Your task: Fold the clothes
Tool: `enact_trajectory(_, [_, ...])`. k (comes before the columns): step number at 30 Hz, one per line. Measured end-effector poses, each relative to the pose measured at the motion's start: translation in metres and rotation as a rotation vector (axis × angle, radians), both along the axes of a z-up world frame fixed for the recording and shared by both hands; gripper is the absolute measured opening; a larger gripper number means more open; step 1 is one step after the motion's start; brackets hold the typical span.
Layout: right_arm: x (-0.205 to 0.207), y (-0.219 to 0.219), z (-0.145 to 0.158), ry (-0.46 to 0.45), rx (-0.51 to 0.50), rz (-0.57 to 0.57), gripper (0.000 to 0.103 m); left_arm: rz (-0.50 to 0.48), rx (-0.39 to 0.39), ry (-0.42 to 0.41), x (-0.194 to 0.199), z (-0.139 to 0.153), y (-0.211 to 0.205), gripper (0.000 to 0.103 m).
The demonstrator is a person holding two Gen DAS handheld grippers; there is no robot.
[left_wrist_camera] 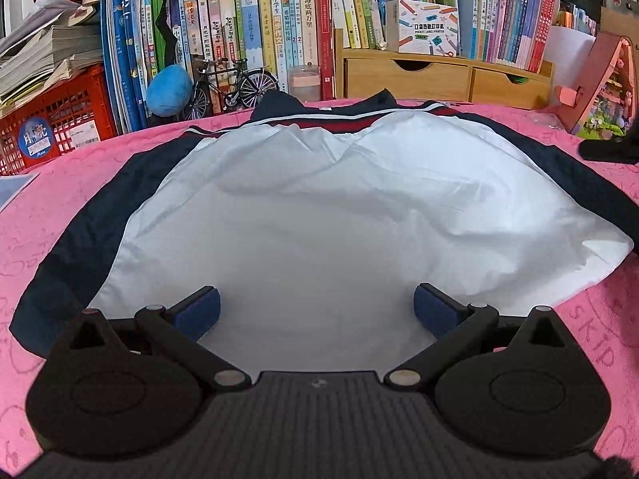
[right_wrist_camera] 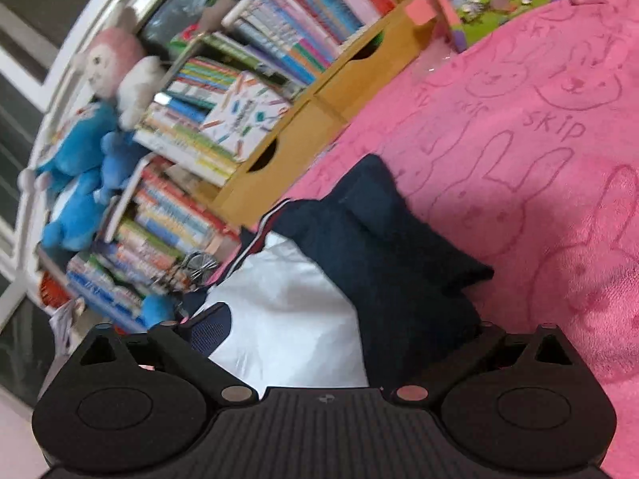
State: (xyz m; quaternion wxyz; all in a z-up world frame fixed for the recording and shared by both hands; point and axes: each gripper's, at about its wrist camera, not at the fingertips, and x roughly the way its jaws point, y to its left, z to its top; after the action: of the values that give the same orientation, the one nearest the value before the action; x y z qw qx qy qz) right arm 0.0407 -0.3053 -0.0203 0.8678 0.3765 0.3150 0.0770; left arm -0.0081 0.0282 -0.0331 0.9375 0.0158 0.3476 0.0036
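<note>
Pink bunny-print blanket (left_wrist_camera: 599,319) before bookshelves | white-and-navy jacket (left_wrist_camera: 319,199) spread flat, sleeves out, no fold visible | left gripper (left_wrist_camera: 317,309) spread above hem | right gripper (right_wrist_camera: 339,327) spread over navy sleeve (right_wrist_camera: 391,239)

Right gripper (right_wrist_camera: 343,319) pad behind navy sleeve (right_wrist_camera: 399,263); bookshelf (right_wrist_camera: 191,127) motion-blurred.

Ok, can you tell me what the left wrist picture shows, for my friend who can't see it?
A white and navy jacket lies spread flat on a pink blanket, and the left gripper sits open over its near white edge, holding nothing. Behind the blanket stand rows of books, a toy bicycle and wooden drawers.
</note>
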Motion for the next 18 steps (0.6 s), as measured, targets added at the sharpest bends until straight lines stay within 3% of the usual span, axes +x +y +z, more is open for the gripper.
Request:
enact_trajectory(1, [0.002,0.0,-0.002,-0.003,-0.003,-0.016,0.09,0.0,-0.001,0.001,0.0,0.0,0.0,0.103])
enact_trajectory(4, [0.006,-0.004,-0.009,-0.014,-0.01,-0.067,0.066,0.0,-0.007,0.005,0.001,-0.001,0.001,0.103])
enact_trajectory(6, [0.009,-0.011,-0.013,-0.006,-0.002,-0.086,0.046,0.0,-0.012,0.008,0.001,-0.001,0.001,0.103])
enact_trajectory(9, [0.014,-0.017,-0.017,0.019,0.013,-0.099,0.027,0.0,-0.02,0.011,0.001,-0.002,0.002,0.103])
enact_trajectory(16, [0.021,-0.018,-0.014,0.048,-0.021,-0.076,0.025,0.002,-0.032,0.016,0.002,-0.002,0.003,0.103])
enact_trajectory(18, [0.023,-0.011,-0.007,0.05,-0.093,-0.066,0.023,0.005,-0.035,0.019,0.001,-0.002,0.004,0.103])
